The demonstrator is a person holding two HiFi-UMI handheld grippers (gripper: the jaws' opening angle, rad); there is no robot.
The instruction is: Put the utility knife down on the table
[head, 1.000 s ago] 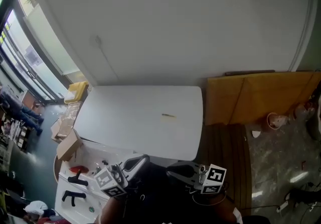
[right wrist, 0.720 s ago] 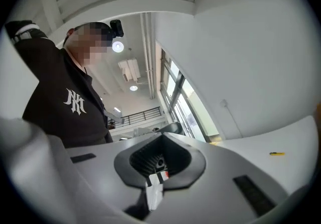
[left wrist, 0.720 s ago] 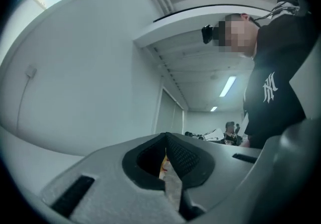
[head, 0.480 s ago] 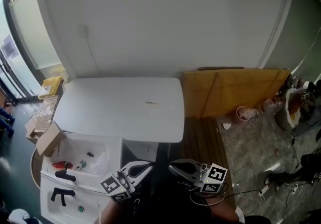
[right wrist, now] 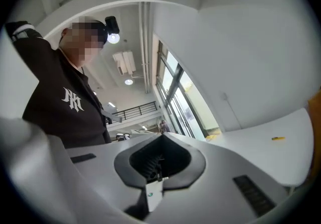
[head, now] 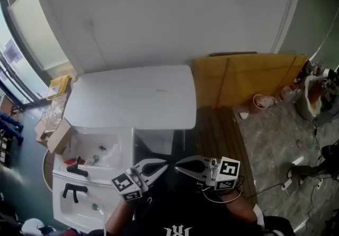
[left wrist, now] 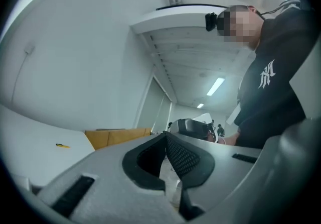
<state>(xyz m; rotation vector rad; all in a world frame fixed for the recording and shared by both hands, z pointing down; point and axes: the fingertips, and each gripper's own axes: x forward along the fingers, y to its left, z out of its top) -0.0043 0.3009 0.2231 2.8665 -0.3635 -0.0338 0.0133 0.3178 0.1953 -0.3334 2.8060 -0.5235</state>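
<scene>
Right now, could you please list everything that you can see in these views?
table: one, white, centre.
utility knife: one, yellow, lying on the table, right of its middle.
cardboard sheets: at least two, brown, upright, right of the table.
cardboard box: one, brown, left of the table.
trays: two, white, lower left, holding small red and black items.
bowl: one, pinkish, by the cardboard sheets' right end.
left gripper: one, grey, shut, empty.
right gripper: one, grey, shut, empty.
</scene>
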